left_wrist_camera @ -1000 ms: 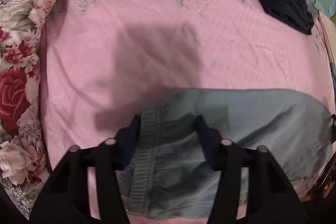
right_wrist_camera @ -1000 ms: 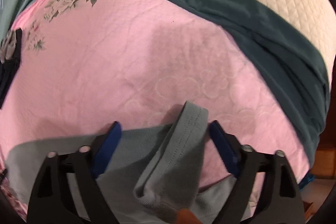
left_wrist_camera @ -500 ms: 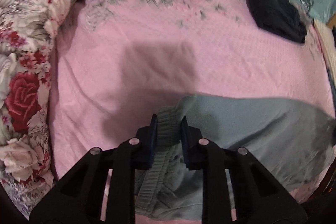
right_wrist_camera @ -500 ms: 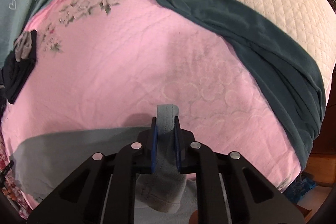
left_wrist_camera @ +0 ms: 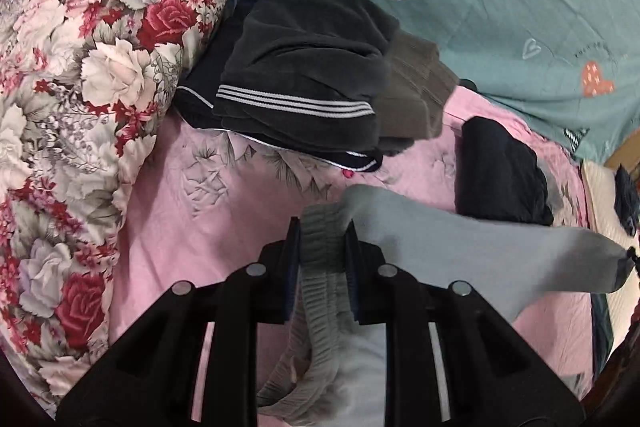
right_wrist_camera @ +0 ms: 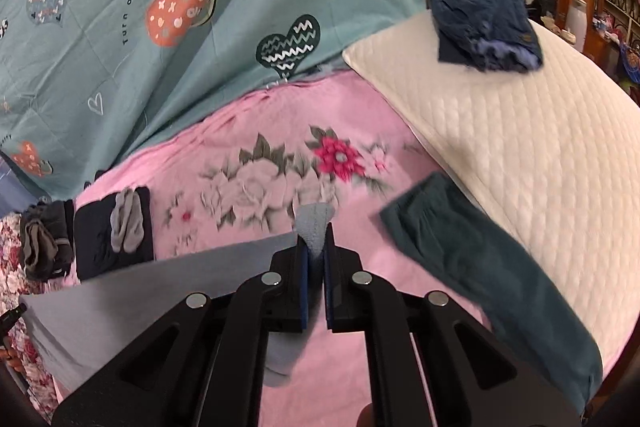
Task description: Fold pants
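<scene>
Left gripper (left_wrist_camera: 322,239): jaws drawn close, clamped on the ribbed elastic waistband of the grey pants (left_wrist_camera: 460,251); band bunched between the blue pads.
Right gripper (right_wrist_camera: 315,247): jaws nearly together, pinching a narrow ribbed edge of the grey pants (right_wrist_camera: 160,283); a tip of fabric pokes up past the fingertips.
Grey pants: raised off the pink bedspread (left_wrist_camera: 208,219), cloth stretched in a sheet between the two grippers; in the left view the slack waistband droops below the jaws.
Pink bedspread: floral print at the far end (right_wrist_camera: 280,183); lies under the pants.
Dark folded stack (left_wrist_camera: 304,95): at the far edge of the bedspread, white stripes on the top piece, just beside the rose quilt (left_wrist_camera: 80,107).
Black folded garment (left_wrist_camera: 500,175): near the far side of the pants; grey sock roll (right_wrist_camera: 127,225) lies on it.
Teal pants (right_wrist_camera: 480,267): lying along the edge of the white quilted pillow (right_wrist_camera: 540,147).
Navy bundle (right_wrist_camera: 484,27): on top of the pillow.
Teal heart-print sheet (right_wrist_camera: 180,27): behind the bed.
</scene>
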`<action>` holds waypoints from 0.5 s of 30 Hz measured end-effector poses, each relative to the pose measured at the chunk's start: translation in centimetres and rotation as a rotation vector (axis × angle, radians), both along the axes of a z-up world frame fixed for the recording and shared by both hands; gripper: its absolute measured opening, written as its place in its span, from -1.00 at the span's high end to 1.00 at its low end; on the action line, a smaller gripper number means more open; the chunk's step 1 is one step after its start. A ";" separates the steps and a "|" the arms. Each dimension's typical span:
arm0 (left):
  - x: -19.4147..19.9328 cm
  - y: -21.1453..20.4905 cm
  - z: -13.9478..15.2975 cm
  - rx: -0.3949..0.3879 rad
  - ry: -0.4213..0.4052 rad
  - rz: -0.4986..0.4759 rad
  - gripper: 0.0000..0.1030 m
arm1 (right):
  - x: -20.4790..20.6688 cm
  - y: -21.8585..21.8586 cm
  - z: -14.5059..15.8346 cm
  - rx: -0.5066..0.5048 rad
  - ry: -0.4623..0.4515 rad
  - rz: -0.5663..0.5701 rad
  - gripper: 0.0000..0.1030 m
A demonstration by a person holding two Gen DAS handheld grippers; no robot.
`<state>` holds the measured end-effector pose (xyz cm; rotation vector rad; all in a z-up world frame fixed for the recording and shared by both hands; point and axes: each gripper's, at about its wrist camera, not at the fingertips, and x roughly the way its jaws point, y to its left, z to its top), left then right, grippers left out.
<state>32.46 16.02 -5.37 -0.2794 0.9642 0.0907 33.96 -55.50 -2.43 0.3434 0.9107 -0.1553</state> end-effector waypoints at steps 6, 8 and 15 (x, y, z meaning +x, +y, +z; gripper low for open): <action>2.1 -1.2 -3.5 0.069 0.105 0.012 0.59 | 4.0 0.6 -6.5 -0.083 0.148 0.029 0.89; 2.6 -1.4 -4.5 0.109 0.151 0.021 0.40 | 4.4 0.8 -8.3 -0.087 0.182 0.035 0.84; 0.3 0.6 -1.7 0.274 0.161 0.037 -0.59 | 0.5 0.9 -6.7 -0.166 0.185 0.090 -0.47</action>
